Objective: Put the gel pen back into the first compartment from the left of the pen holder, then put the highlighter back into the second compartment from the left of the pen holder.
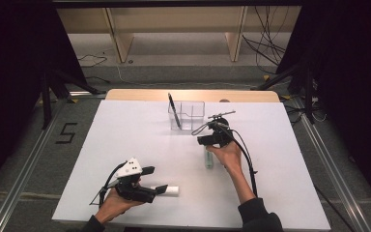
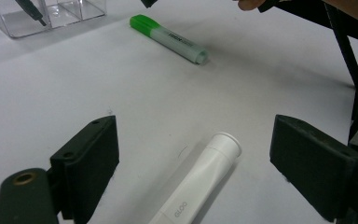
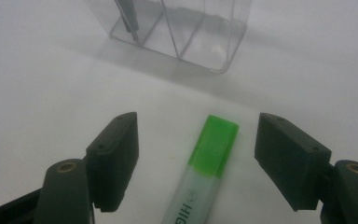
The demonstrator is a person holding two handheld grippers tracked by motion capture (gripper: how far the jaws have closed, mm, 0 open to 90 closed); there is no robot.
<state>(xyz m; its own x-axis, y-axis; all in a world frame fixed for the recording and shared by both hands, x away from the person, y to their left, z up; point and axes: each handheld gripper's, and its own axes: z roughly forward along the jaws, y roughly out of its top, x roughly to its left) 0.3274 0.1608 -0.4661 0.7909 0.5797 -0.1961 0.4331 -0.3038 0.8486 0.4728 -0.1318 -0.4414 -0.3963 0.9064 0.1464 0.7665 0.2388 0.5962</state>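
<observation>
A smooth white plastic glue stick point(image 2: 200, 182), printed "GLOO", lay flat on the matte white table point(image 1: 125, 140) between the left gripper's point(image 2: 193, 158) spread jaws. The right gripper point(image 3: 196, 154) stood equally wide around a translucent green-capped highlighter point(image 3: 205, 168), near a clear divided acrylic holder point(image 3: 186, 32) containing a dark pen point(image 1: 174, 110).

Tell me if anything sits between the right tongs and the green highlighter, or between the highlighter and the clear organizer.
Nothing visible. The right tongs are open, straddling the green highlighter, and bare white table lies between it and the clear organizer.
</observation>
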